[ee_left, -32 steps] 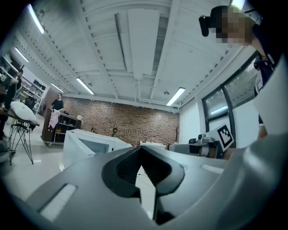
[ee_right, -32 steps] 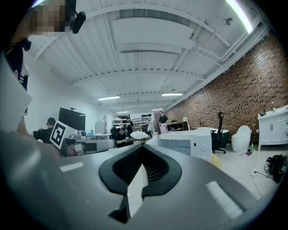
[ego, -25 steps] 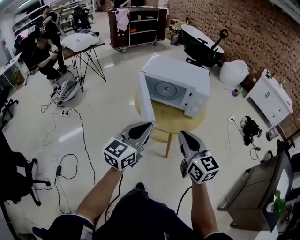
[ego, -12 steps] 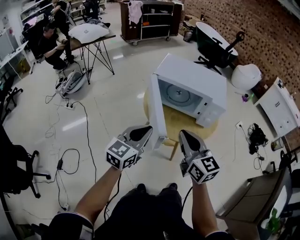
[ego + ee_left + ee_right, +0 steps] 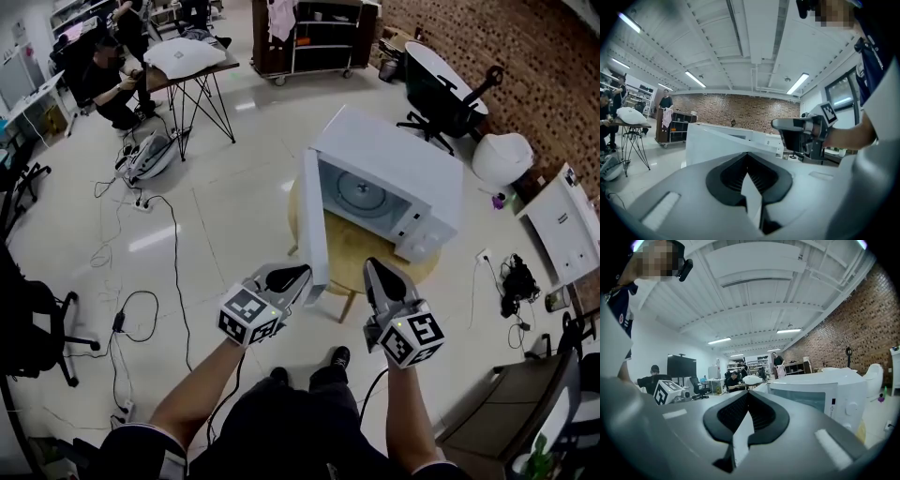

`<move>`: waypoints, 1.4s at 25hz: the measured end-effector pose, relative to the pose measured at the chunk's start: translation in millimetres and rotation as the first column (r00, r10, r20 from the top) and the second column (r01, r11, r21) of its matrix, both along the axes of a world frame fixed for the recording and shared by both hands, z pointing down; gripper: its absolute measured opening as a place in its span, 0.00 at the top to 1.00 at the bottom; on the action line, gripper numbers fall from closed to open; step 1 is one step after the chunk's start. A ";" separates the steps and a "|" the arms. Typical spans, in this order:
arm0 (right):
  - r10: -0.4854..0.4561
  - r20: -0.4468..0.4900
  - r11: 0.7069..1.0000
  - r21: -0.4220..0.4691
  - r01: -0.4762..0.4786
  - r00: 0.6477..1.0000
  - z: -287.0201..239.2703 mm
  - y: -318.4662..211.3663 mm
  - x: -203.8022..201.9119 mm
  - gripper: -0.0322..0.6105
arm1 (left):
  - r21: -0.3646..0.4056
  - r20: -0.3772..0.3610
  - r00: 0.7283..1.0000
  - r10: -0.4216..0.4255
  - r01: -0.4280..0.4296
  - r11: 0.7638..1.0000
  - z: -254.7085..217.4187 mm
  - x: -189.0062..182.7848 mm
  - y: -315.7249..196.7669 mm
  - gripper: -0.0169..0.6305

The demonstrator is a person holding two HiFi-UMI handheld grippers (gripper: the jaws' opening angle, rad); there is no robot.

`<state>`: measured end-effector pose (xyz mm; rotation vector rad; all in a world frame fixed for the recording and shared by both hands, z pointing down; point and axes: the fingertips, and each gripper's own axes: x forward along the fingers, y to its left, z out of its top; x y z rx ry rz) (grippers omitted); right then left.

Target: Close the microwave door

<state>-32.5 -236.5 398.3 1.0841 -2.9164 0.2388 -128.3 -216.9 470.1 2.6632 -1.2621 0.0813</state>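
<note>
A white microwave [image 5: 398,159] stands on a round wooden table [image 5: 361,251]. Its door [image 5: 314,220] hangs wide open, swung out to the left towards me, and the cavity with its turntable shows. My left gripper [image 5: 298,274] is shut and empty, with its tip just beside the door's near bottom corner. My right gripper [image 5: 375,269] is shut and empty too, over the table's near edge in front of the cavity. In the left gripper view the door [image 5: 717,145] fills the middle. The right gripper view shows the microwave [image 5: 820,397] front at the right.
Cables and a power strip [image 5: 141,202] trail over the floor at the left. A folding table [image 5: 187,70], seated people [image 5: 117,84] and a dark shelf cart [image 5: 314,37] stand behind. A black chair [image 5: 441,89] and a white cabinet [image 5: 567,225] are at the right.
The microwave and table have drawn closer in the head view. Both grippers now sit nearer the open door, the left one by its bottom corner. The door stays open.
</note>
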 end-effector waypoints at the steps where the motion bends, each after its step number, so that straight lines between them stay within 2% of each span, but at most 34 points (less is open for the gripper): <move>1: -0.001 0.002 1.000 -0.001 0.001 1.000 -0.2 -1.7 1.4 0.95 | -0.002 0.002 1.000 -0.002 0.002 1.000 -0.1 1.8 -0.5 0.95; 14: 0.071 0.003 0.997 -0.016 -0.071 0.997 1.4 -25.9 57.6 0.95 | -0.007 0.018 0.998 0.056 -0.055 0.998 0.2 65.5 -30.1 0.95; 27: 0.207 0.007 0.978 -0.021 -0.207 0.978 -0.6 -43.8 145.8 0.95 | -0.033 0.033 0.999 0.019 -0.018 0.999 0.0 133.7 -90.2 0.95; 35: 0.243 0.014 0.970 -0.031 -0.242 0.970 5.0 -53.1 176.8 0.95 | -0.023 0.044 0.999 0.015 -0.014 1.000 -0.9 162.9 -126.8 0.95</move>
